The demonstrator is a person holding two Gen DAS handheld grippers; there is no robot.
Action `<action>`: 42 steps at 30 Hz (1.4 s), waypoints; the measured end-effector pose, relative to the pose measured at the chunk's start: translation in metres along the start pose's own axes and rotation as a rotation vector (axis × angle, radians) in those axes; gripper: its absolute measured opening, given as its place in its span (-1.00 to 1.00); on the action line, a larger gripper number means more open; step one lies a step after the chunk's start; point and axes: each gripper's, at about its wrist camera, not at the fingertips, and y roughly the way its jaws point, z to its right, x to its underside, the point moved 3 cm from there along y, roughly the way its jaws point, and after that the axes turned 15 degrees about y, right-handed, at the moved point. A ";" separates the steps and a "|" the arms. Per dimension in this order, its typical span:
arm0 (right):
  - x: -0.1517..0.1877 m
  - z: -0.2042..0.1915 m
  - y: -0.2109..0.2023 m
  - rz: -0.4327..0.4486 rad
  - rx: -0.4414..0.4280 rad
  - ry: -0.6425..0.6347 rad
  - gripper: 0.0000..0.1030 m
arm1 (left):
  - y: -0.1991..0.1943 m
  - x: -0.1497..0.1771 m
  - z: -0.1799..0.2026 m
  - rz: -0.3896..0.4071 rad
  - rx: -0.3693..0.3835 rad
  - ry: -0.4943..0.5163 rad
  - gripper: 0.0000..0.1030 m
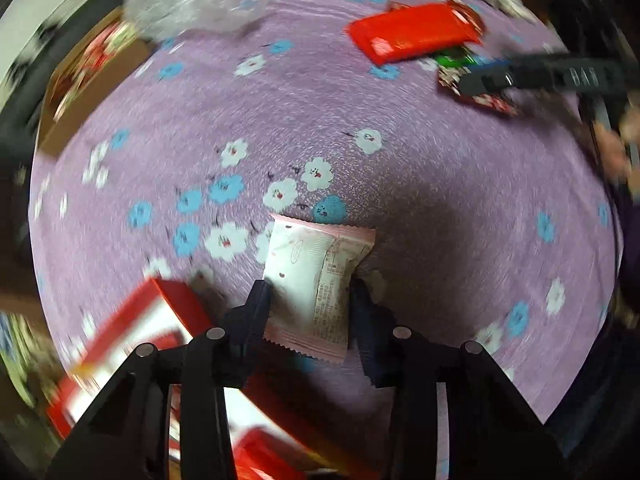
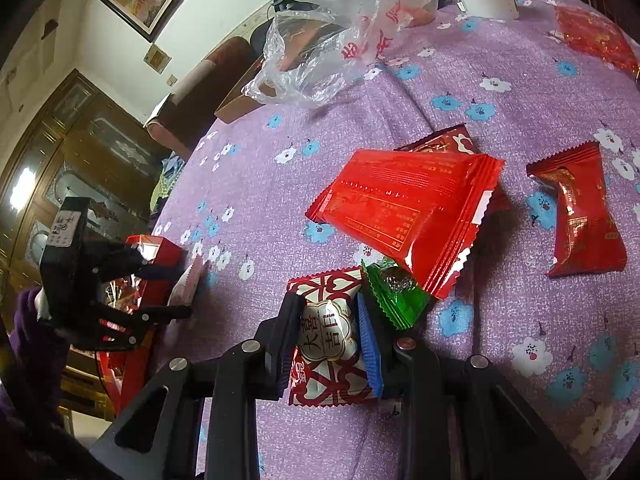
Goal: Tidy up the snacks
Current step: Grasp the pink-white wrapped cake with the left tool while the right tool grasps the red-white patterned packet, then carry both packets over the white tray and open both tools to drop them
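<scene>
- Tablecloth on the counter: woven cloth, matt, finely ribbed, printed with flowers.
- Large red packet, the landmark: glossy plastic film, crimped serrated ends, strong reflections.
- Green wrapper, touching its near edge: shiny foil-like film.
- Red-and-white packet, beside the green wrapper: smooth, glossy film.
- Clear bag, well beyond the landmark: thin, crinkled, translucent plastic.
- Pink-and-white packet: matt, paper-like film.
- Cabinet, far left of the landmark: dark polished wood.

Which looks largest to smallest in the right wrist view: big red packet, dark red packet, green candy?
1. big red packet
2. dark red packet
3. green candy, partly hidden under the big one, so its full size is unsure.
</scene>
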 end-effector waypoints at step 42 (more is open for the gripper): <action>0.079 -0.006 -0.034 0.057 0.066 -0.057 -0.40 | -0.009 0.004 0.043 0.258 -0.025 -0.422 0.51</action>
